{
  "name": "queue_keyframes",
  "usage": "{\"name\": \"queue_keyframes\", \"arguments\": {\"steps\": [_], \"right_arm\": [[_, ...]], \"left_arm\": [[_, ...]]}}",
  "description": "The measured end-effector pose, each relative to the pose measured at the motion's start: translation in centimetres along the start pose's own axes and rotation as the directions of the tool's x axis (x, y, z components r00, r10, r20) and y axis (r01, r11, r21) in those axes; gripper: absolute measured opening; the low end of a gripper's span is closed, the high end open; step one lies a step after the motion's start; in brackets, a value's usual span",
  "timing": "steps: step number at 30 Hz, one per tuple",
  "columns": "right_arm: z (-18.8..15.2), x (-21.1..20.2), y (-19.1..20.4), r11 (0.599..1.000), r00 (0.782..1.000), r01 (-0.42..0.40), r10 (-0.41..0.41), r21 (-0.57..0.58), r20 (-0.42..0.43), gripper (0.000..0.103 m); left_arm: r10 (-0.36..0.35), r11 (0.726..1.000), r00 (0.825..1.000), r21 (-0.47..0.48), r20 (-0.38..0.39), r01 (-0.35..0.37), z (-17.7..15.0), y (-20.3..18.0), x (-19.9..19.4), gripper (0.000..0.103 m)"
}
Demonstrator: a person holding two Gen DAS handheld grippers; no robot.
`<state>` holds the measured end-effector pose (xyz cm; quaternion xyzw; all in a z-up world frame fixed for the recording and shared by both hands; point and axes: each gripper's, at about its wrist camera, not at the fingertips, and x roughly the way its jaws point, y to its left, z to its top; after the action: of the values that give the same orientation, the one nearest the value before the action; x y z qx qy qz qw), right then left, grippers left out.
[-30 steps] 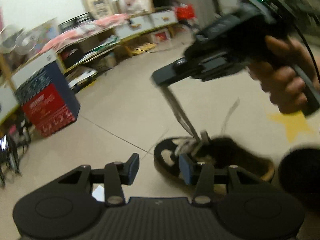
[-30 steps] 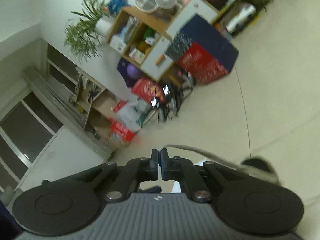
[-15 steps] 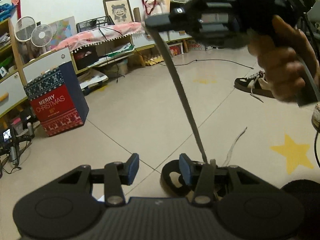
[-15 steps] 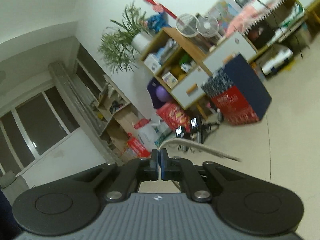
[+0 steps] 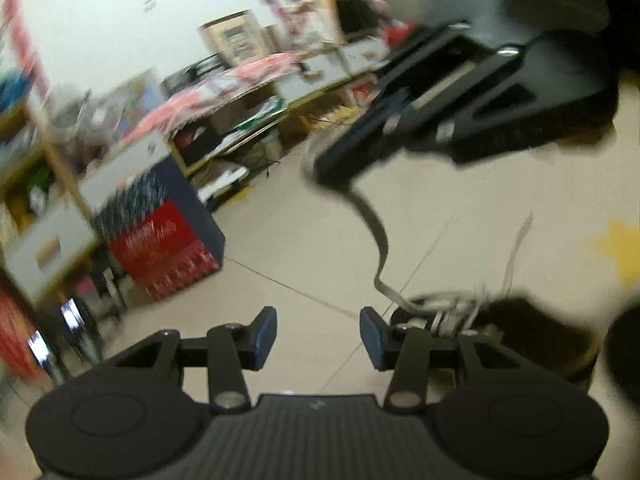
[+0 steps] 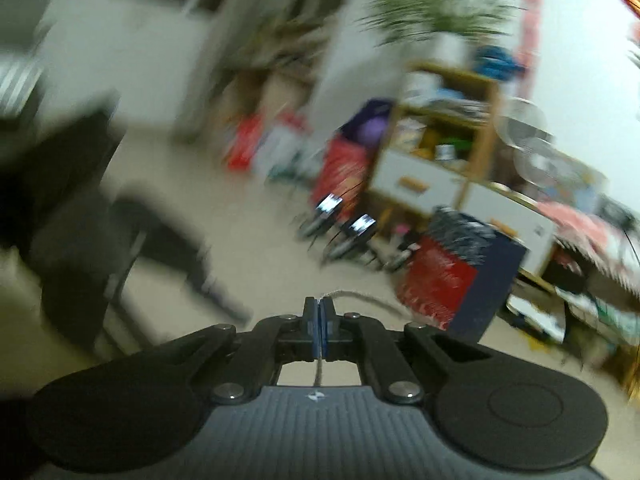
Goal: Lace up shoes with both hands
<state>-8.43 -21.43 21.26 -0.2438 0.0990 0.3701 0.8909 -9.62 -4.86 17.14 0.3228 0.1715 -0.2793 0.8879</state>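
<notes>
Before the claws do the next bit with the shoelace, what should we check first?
1. Right claw shut on the shoelace: ok, the lace sits pinched between its pads.
2. Lace runs from that claw down to the shoe: ok, it hangs in a loose curve.
3. Left claw ready to grab: ok, open with nothing between its pads.
4. Other lace end free: ok, it lies loose on the floor beyond the shoe.
5. Which eyelet comes next: cannot tell, the shoe is blurred and partly hidden behind the left claw.
6. Shoe sitting steady on the floor: cannot tell from the blur.
</notes>
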Motion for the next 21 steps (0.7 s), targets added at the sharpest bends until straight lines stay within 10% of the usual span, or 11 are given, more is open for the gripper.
{"name": "queue_keyframes", "arguments": {"steps": [2,5,16,21], "right_arm": [[-0.4,0.6,0.8,0.999,0.999,-0.037,0.036,-0.027,-0.039,0.002],[-1.0,1.6,1.8,0.994,0.99,-0.095,0.088,-0.062,-0.107,0.002],[-1.6,3.3,7.8,0.876,0.923,-0.335,0.232,-0.346,-0.306,0.002],[-1.9,3.7,9.3,0.809,0.929,-0.321,0.167,-0.492,-0.331,0.002]], "left_arm": [[0.049,0.983,0.999,0.176,0.003,-0.049,-0.2,-1.6,-0.5,0.049],[0.101,0.856,0.992,0.502,0.071,-0.123,-0.7,-4.1,-2.0,0.07],[-0.16,0.458,0.986,0.882,-0.036,0.106,-3.4,-5.6,-1.3,0.079],[-0.24,0.457,0.968,0.871,-0.072,0.178,-2.8,-6.3,-1.4,0.081]]}}
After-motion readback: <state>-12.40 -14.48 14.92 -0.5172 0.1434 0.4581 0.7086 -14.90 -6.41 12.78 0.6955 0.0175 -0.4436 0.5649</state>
